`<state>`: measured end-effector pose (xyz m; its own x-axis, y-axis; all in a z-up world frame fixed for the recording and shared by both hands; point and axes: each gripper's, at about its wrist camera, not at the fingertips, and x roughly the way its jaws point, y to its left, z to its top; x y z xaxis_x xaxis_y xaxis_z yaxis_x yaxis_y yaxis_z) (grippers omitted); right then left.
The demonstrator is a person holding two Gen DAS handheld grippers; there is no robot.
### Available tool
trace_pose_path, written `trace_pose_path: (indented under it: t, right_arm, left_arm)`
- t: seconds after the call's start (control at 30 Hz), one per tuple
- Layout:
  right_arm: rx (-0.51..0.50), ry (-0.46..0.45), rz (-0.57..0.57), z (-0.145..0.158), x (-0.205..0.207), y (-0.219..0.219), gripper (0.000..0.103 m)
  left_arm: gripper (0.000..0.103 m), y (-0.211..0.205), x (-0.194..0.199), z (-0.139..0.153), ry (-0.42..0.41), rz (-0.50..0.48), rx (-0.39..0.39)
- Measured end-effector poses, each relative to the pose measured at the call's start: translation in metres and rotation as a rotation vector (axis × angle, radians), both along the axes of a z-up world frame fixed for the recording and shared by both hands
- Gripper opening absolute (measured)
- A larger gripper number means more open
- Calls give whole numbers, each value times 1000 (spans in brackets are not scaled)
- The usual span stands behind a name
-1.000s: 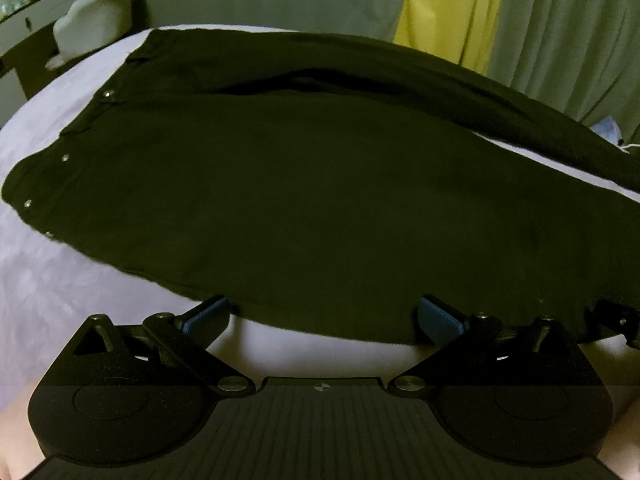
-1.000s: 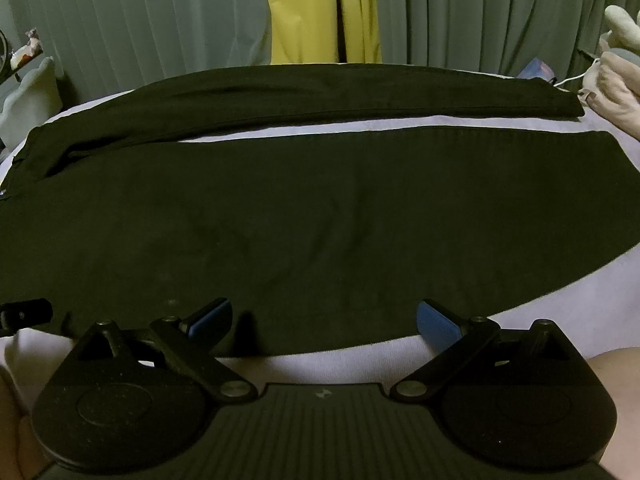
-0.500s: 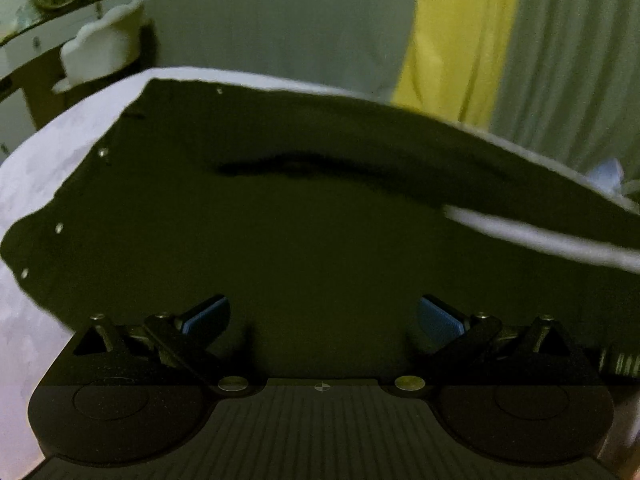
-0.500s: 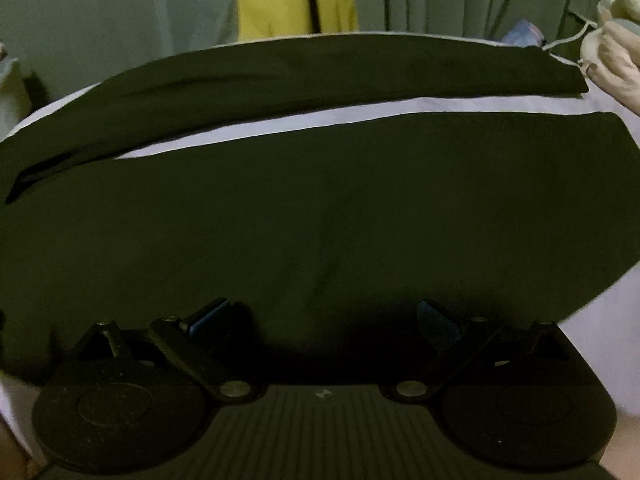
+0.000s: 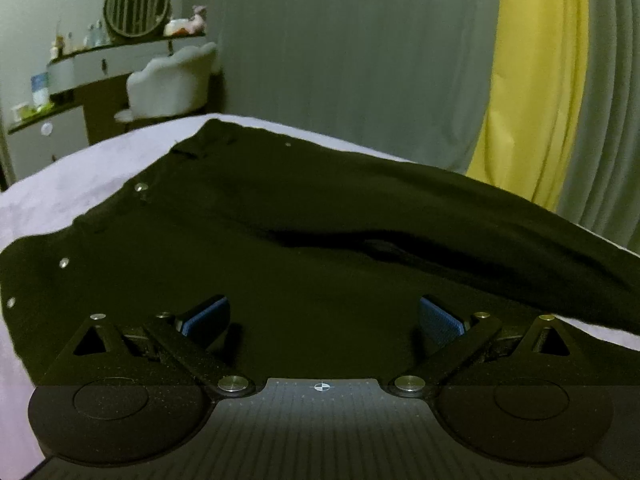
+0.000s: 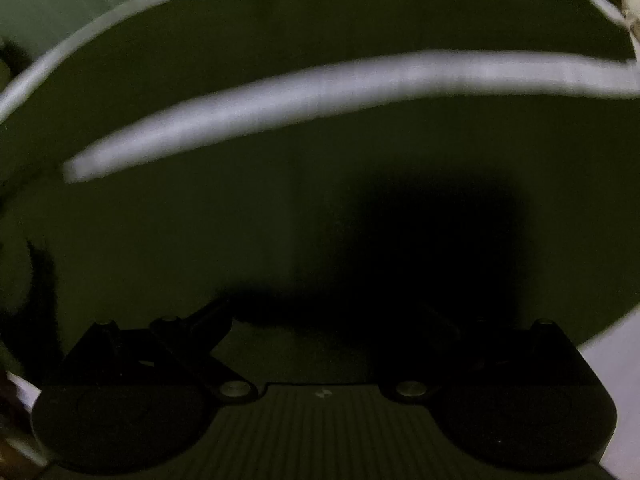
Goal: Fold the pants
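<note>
Black pants (image 5: 280, 240) lie flat on a pale lilac bed (image 5: 72, 188), waistband with metal rivets at the left, legs running right. My left gripper (image 5: 324, 316) is open, its blue pads (image 5: 204, 316) low over the near leg by the hip. In the right wrist view the pants (image 6: 320, 184) fill the dark, blurred frame, and a strip of bed (image 6: 320, 88) shows between the two legs. My right gripper (image 6: 324, 320) is open and close over the near leg. Neither holds cloth.
Grey curtains (image 5: 340, 60) with a yellow panel (image 5: 532, 92) hang behind the bed. A white chair (image 5: 172, 80) and a dresser with a round mirror (image 5: 136, 4) stand at the far left. A hand and a cable show at the right wrist view's top right corner (image 6: 628, 4).
Both grippers have moved forward from the near edge of the bed and down over the near leg. Both stay open. The pants have not moved.
</note>
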<state>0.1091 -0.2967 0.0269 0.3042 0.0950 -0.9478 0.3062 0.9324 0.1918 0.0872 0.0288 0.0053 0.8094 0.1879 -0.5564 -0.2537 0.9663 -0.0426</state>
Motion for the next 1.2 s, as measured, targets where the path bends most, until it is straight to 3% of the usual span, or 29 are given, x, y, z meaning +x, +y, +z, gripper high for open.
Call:
trace_pose_path:
  t: [0.07, 0.17, 0.3, 0.43, 0.6, 0.77, 0.87, 0.9, 1.0, 1.2]
  right_arm:
    - [-62, -59, -65, 22, 32, -20, 99]
    - [-27, -97, -220, 38, 96, -61, 99]
    - [24, -56, -448, 29, 168, -103, 94]
    - [-33, -25, -569, 11, 216, -119, 83]
    - [-97, 29, -605, -12, 238, -126, 73]
    - [-172, 38, -589, -18, 244, -121, 71]
    - [-186, 27, -595, -16, 239, -126, 47]
    - [-187, 26, -599, -15, 235, -128, 35]
    - [-148, -6, -577, -14, 225, -134, 20]
    - [-94, -73, -574, -13, 209, -137, 8]
  left_arm:
    - [103, -1, 3, -1, -33, -5, -4]
    - [103, -8, 9, -10, -48, -22, 20]
    - [103, -20, 20, -21, -44, -71, 105]
    - [103, -26, 28, -33, -9, -109, 117]
    - [103, -26, 30, -37, -7, -111, 112]
    - [103, -24, 30, -38, 0, -106, 97]
    - [103, -25, 28, -37, 0, -100, 94]
    - [103, -25, 28, -37, 1, -99, 90]
    - [103, -25, 26, -36, 3, -95, 79]
    - [103, -23, 24, -36, -3, -96, 73]
